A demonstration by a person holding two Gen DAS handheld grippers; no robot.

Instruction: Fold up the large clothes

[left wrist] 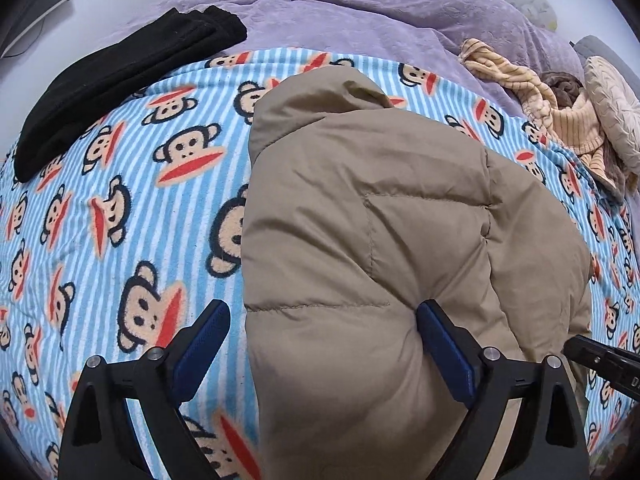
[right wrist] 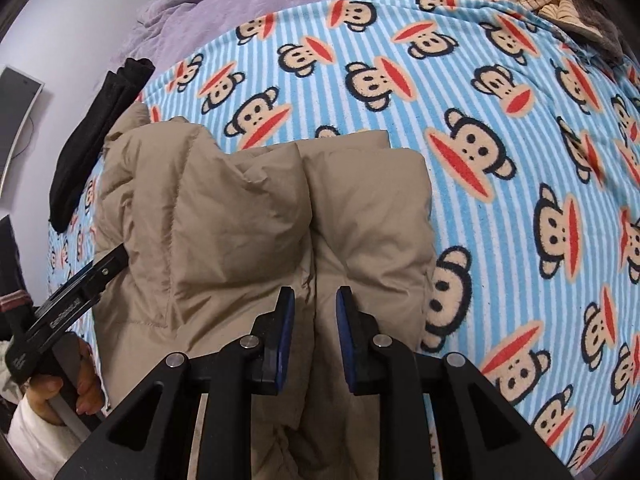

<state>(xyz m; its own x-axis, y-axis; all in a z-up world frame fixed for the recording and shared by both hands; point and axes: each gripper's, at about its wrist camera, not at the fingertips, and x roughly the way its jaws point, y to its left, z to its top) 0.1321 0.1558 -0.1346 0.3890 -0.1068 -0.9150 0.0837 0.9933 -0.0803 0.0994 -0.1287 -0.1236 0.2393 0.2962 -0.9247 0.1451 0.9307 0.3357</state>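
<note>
1. Right gripper (right wrist: 315,334), jaws narrowly parted around a jacket fold, not visibly pinching; close fully before lifting.
2. Left gripper (left wrist: 324,344) gapes wide, holding nothing.
3. Tan puffer jacket (left wrist: 372,216) lies mid-blanket (left wrist: 120,184); black garment (left wrist: 120,76) beyond.

Jacket (left wrist: 360,220) lies on blanket (left wrist: 120,208), trousers (left wrist: 120,80) perhaps left.

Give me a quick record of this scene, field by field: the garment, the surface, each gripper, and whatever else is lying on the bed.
garment: tan puffer jacket, folded into a bundle
surface: blue striped monkey-print blanket
left gripper: open, jaws wide, straddling the jacket's near edge
right gripper: open, narrow gap, over the jacket's middle crease
other items: folded black garment, purple blanket, striped beige clothing
</note>
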